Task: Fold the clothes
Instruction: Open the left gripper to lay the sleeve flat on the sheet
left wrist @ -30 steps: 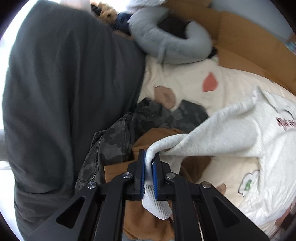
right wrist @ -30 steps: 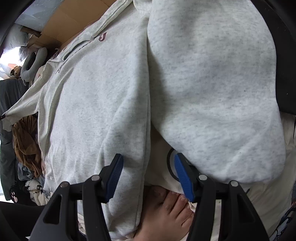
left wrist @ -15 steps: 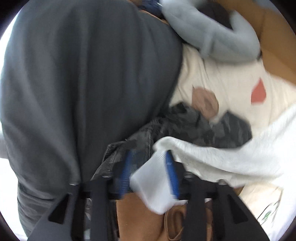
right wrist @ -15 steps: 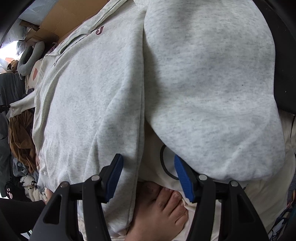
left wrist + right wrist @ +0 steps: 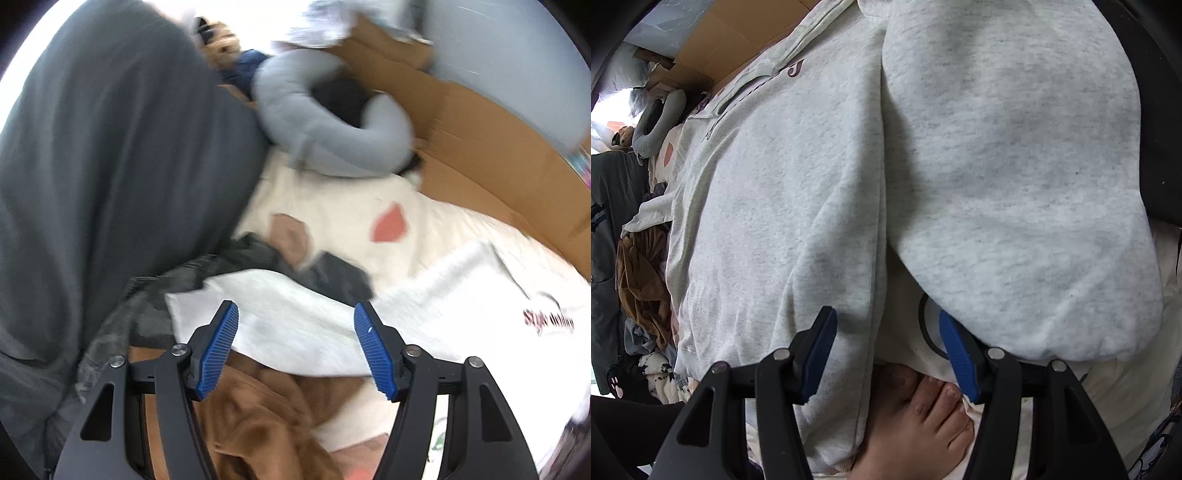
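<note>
1. Right gripper [image 5: 886, 350] is sitting wide apart, gripping nothing, with a bare foot [image 5: 919, 417] right under it, so closing there risks pinching toes.
2. Left gripper [image 5: 295, 345] is gaping wide over the grey sweatshirt [image 5: 783, 206] sleeve [image 5: 280, 314], which is draping across the brown garment [image 5: 258, 417] and the camo one [image 5: 155, 295], so a grab could be snagging those too.

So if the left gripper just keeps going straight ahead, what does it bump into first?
Probably the light grey sweatshirt's sleeve, lying right between the open left gripper's fingers. Past it come the dark camouflage clothes, though depth is hard to judge here.
</note>
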`<state>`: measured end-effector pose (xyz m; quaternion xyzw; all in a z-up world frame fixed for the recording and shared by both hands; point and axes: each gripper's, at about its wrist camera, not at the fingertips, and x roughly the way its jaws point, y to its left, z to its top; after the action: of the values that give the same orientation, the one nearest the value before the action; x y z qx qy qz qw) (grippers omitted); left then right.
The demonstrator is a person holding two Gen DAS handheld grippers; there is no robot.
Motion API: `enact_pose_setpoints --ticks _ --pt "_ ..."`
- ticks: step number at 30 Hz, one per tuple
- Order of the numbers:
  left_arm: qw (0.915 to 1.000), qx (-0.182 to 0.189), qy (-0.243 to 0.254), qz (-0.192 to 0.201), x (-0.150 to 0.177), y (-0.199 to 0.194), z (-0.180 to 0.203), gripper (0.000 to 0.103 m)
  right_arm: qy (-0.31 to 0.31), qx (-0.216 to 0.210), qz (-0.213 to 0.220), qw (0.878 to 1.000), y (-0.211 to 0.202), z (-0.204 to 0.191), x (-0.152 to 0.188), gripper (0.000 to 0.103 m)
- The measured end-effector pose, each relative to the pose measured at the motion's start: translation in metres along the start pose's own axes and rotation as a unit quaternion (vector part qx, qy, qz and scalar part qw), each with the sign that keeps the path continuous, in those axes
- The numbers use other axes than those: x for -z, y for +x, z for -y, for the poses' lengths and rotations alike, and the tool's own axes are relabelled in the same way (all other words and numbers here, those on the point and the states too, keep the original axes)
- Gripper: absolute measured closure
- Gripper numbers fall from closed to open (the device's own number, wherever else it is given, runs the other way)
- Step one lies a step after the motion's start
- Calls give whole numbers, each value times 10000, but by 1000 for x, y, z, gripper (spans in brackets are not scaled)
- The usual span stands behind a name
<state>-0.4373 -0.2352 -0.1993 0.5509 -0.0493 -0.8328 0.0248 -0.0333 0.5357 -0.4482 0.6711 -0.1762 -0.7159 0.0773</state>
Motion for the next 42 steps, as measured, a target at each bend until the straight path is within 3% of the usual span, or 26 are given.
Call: enact_pose_setpoints --ticks 7,17,22,31,37,40,41,42 --pt "9984 510 -73 231 40 -15 37 37 2 -199 85 9998 -4 -1 0 47" --pt "9914 1122 -538 414 117 0 76 37 -42 -190 157 9997 0 -5 -3 49" --pt "9880 1390 -635 248 163 21 102 37 132 -206 199 9995 2 2 -8 62" --pt "9806 1824 -592 -397 225 63 153 37 208 -241 263 9991 11 1 -13 62" --pt "9727 2133 -400 -820 245 84 190 37 -13 -126 120 9998 19 -3 -11 62" --pt "9712 2180 -318 -905 249 88 200 37 -30 -271 64 9996 24 -4 -10 63" --pt "9709 2187 -286 -937 251 89 203 37 -51 -264 77 9996 25 -5 -10 66" --pt "9705 2194 -254 -969 252 90 206 37 -82 -219 108 9997 26 -6 -10 77"
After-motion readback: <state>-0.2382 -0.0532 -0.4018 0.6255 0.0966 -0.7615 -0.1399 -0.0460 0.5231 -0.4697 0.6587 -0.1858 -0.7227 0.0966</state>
